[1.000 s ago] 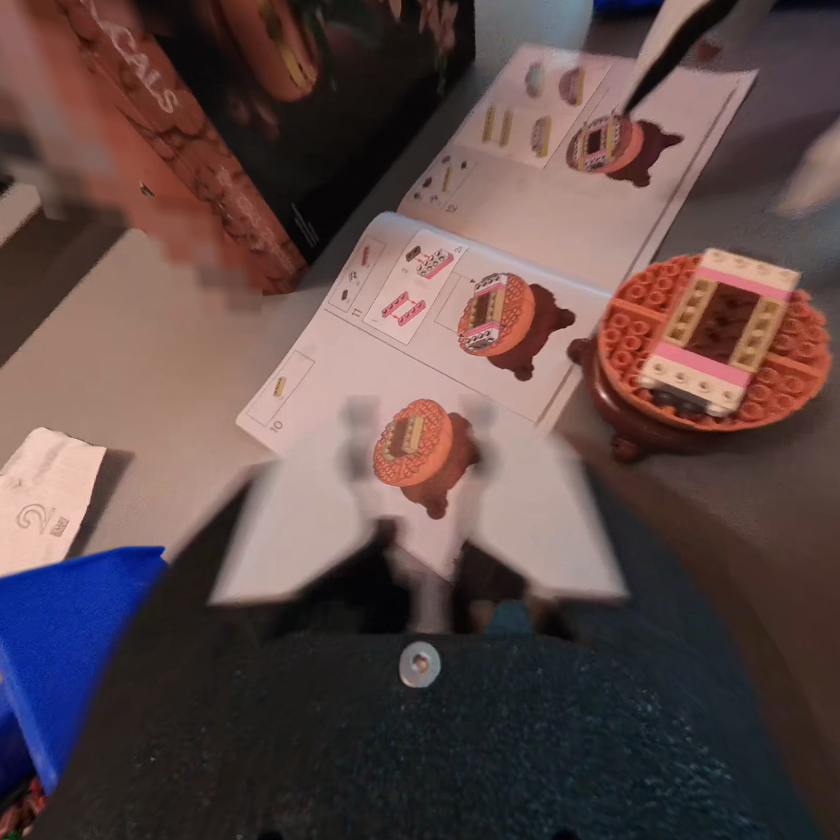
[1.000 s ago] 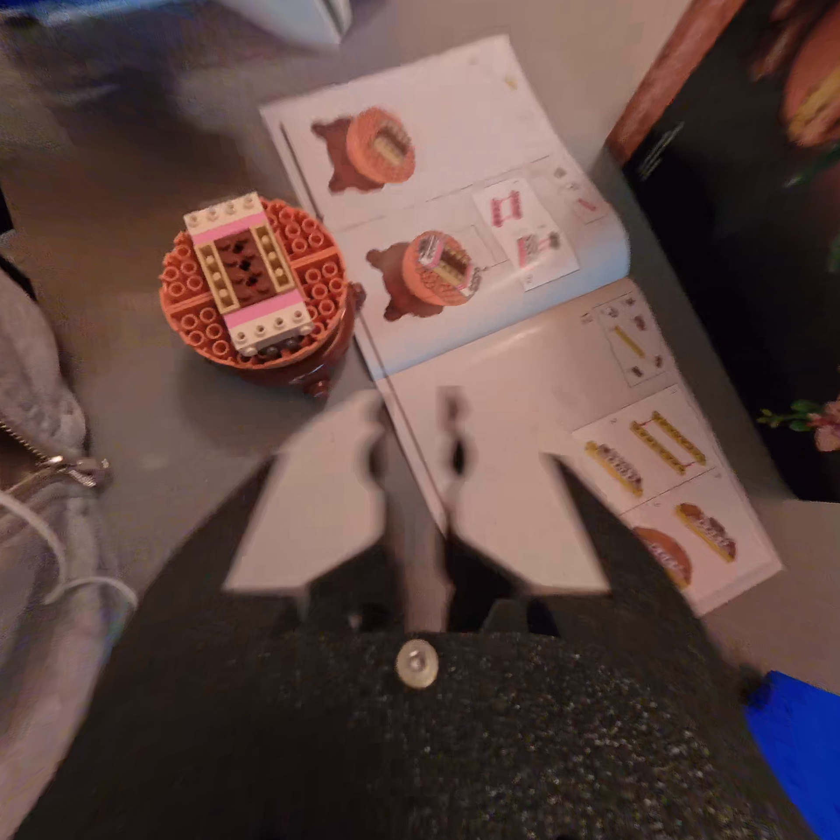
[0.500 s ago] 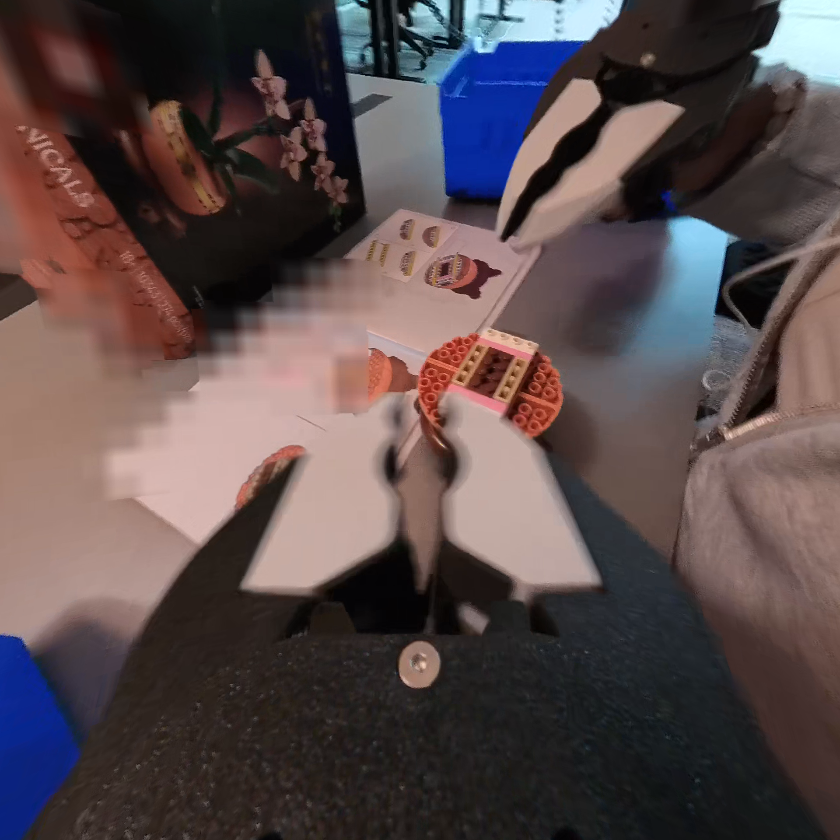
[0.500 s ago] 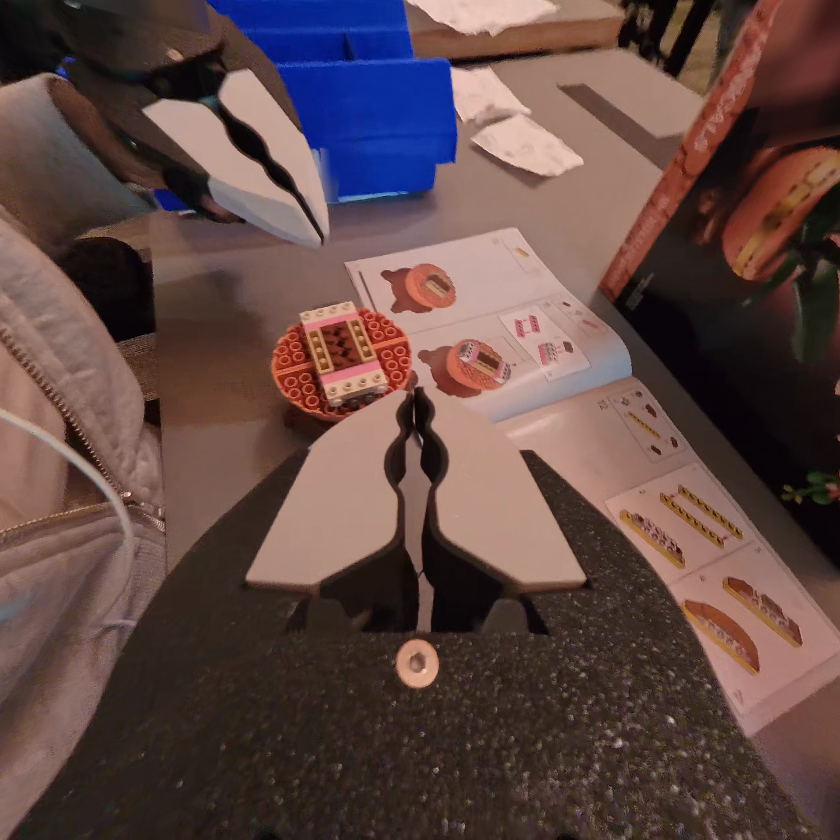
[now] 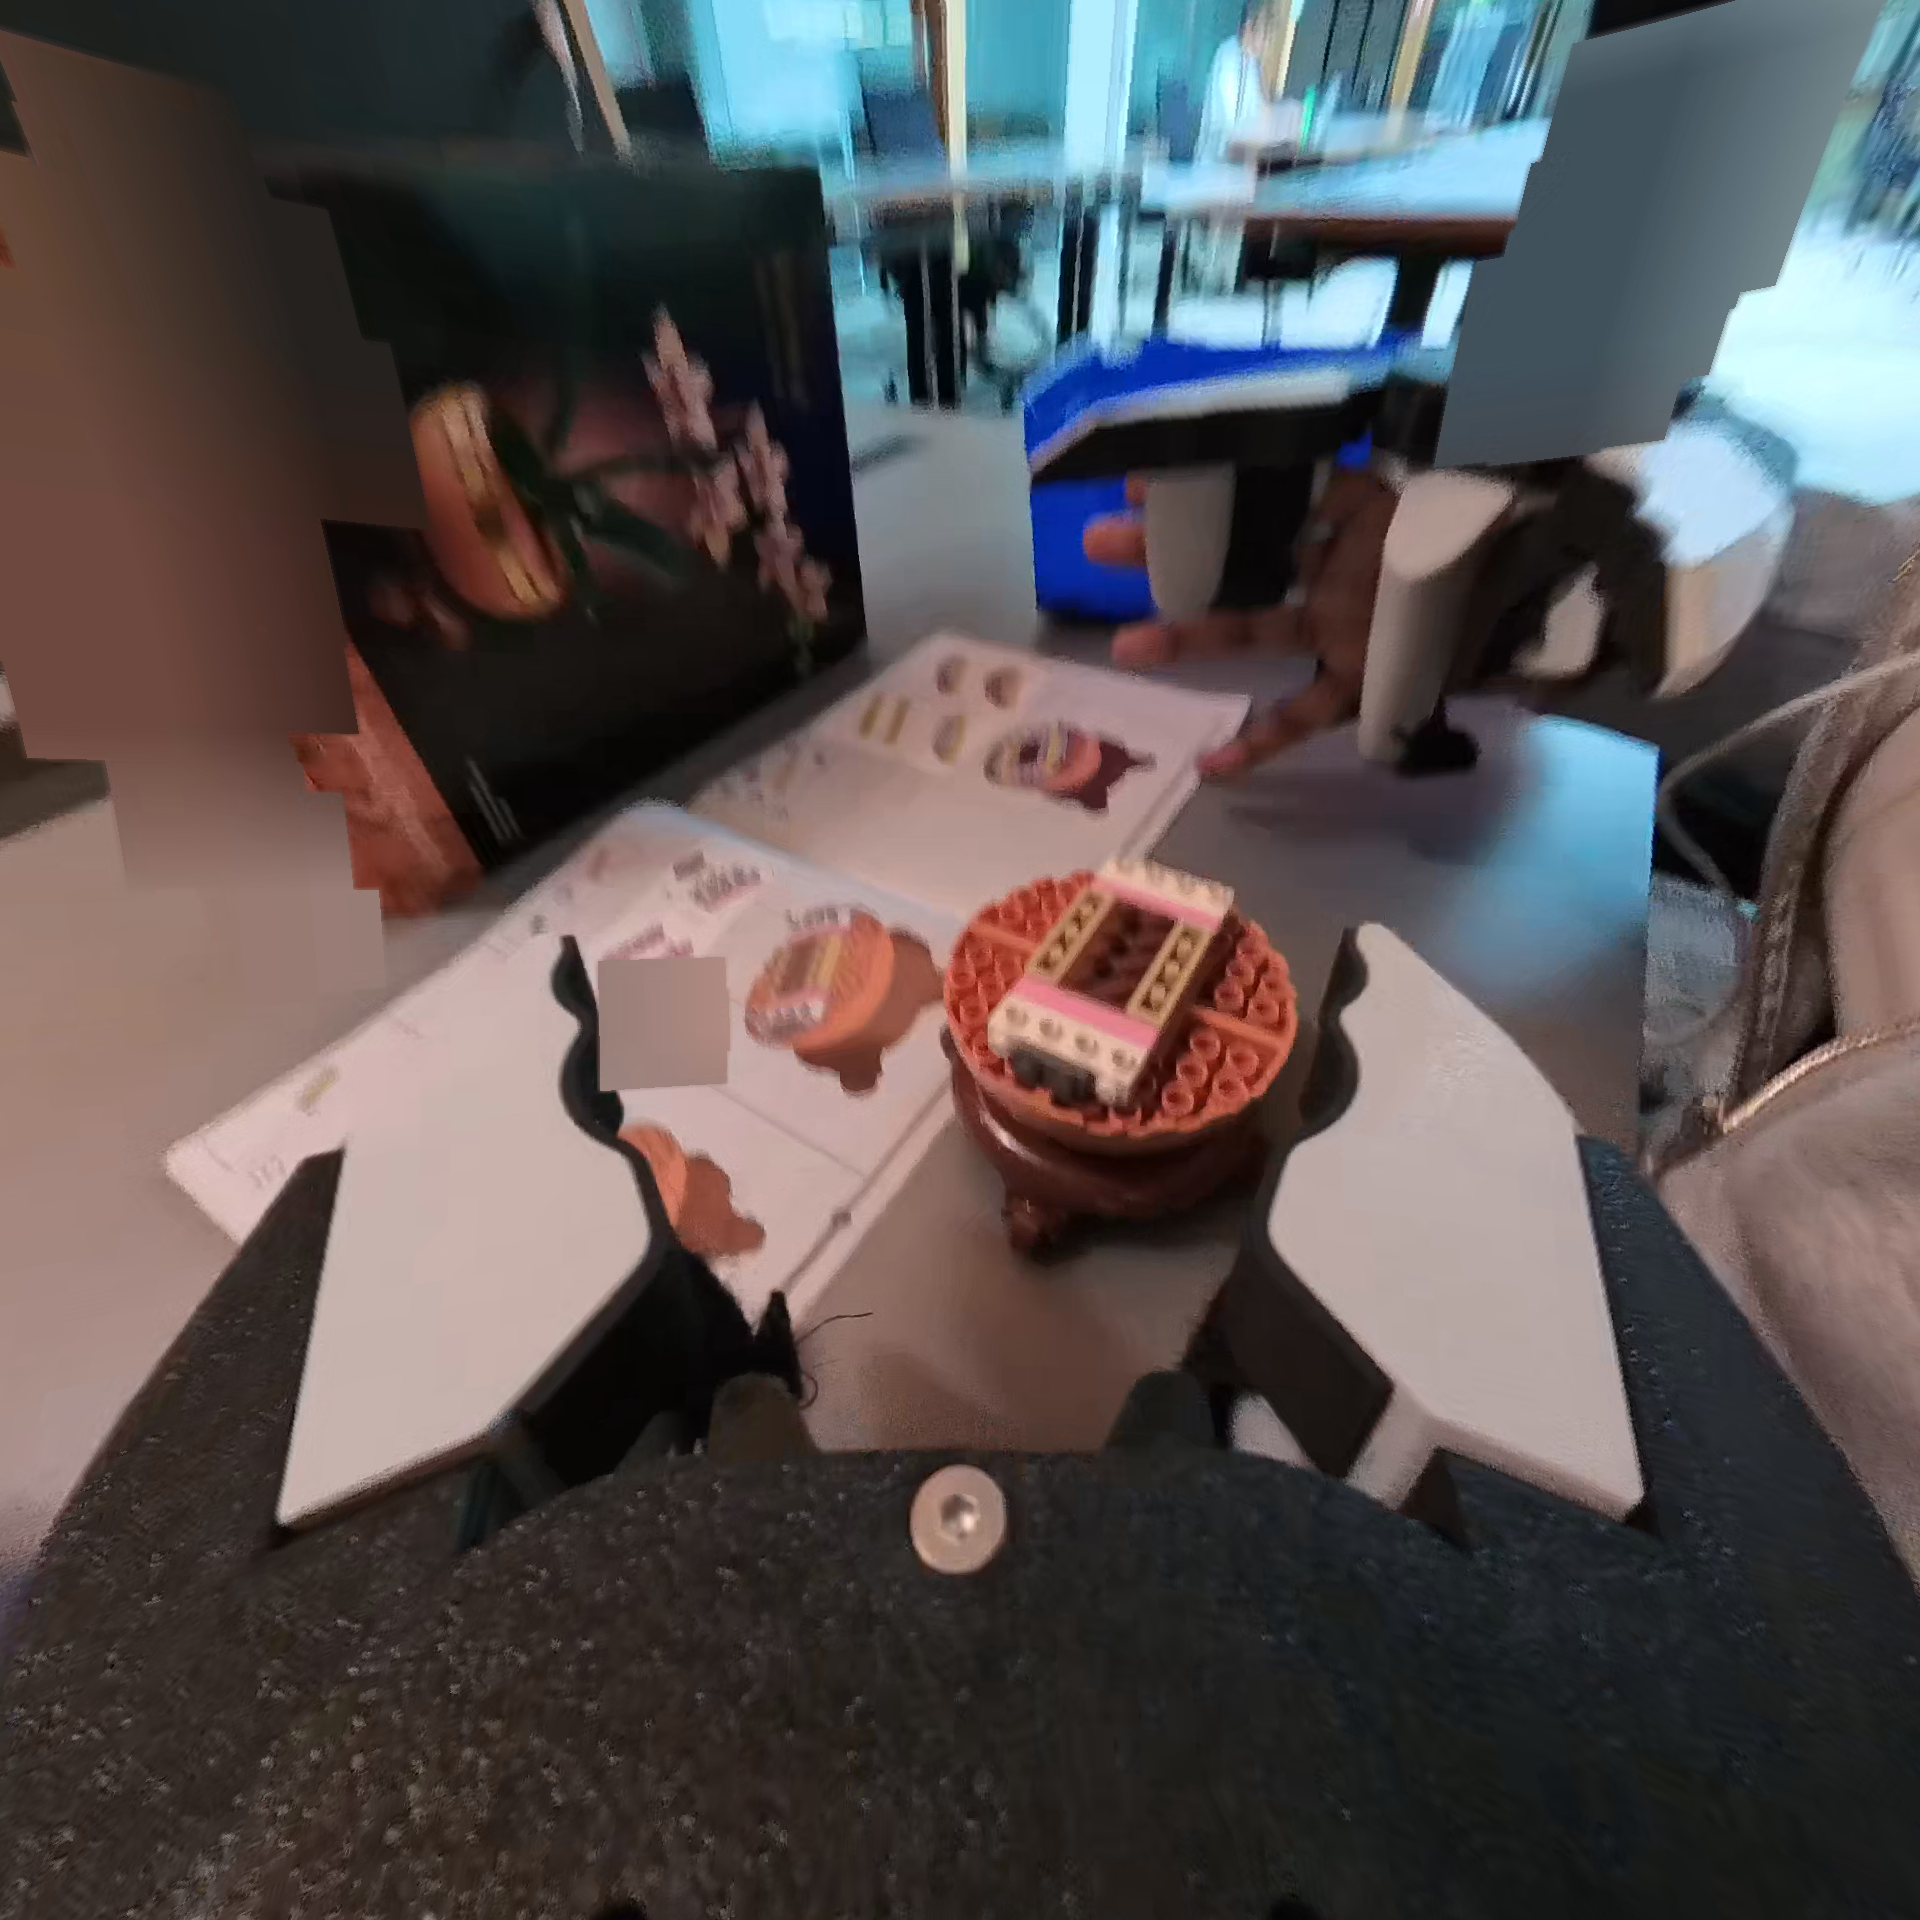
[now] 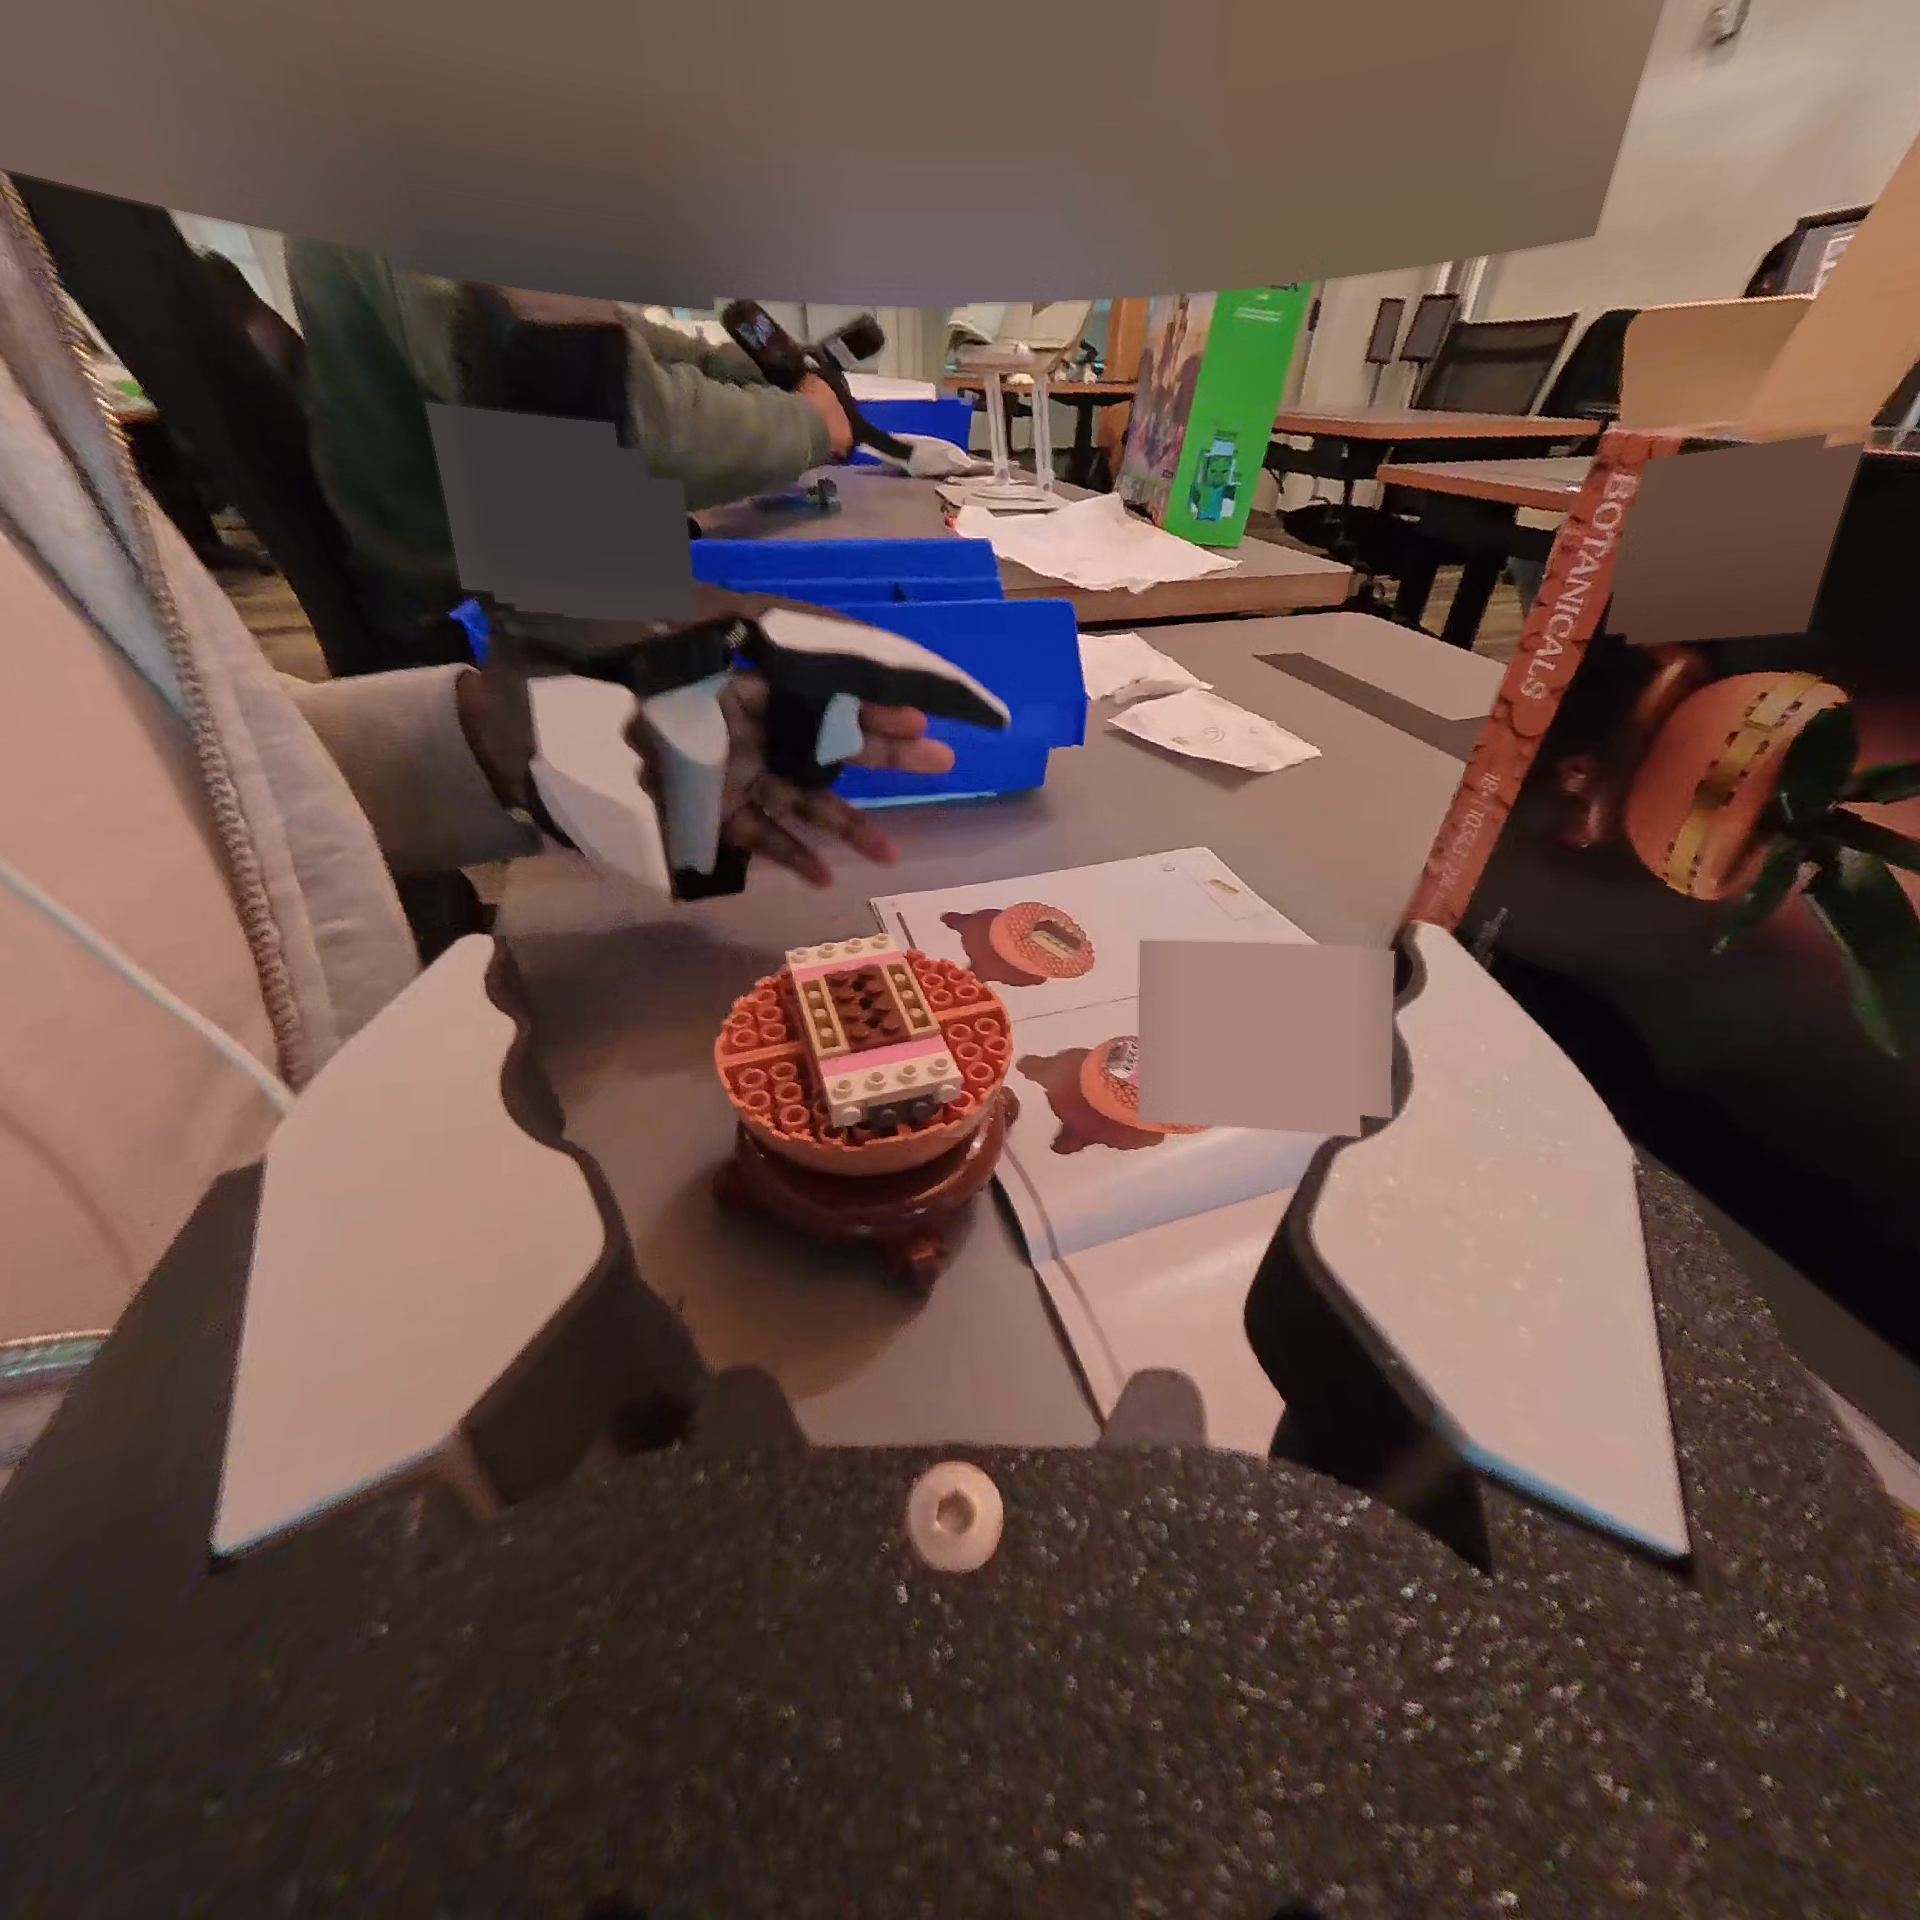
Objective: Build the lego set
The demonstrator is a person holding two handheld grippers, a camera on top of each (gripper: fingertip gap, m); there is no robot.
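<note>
The lego model [image 5: 1122,997] is a round orange studded plate on a dark brown base, topped by a tan, white and pink frame. It stands on the grey table beside the open instruction booklet [image 5: 883,831]. My left gripper [image 5: 956,951] is open and empty, with the model just ahead between its fingers, untouched. My right gripper [image 6: 951,940] is also open and empty, and the model [image 6: 868,1049] stands ahead between its fingers. Each view shows the other gripper farther off in a hand: the right gripper [image 5: 1247,499], blurred, and the left gripper [image 6: 883,665].
The dark lego box [image 5: 623,520] stands upright behind the booklet [image 6: 1039,925] and also shows at the right in the right wrist view [image 6: 1662,779]. Blue bins [image 6: 935,665] and paper bags [image 6: 1205,732] sit farther back. A person's grey sleeve [image 6: 343,790] is at the left.
Both grippers have opened from shut. Both cameras have dropped lower and tilted toward level, so the model now shows between the fingers in each view.
</note>
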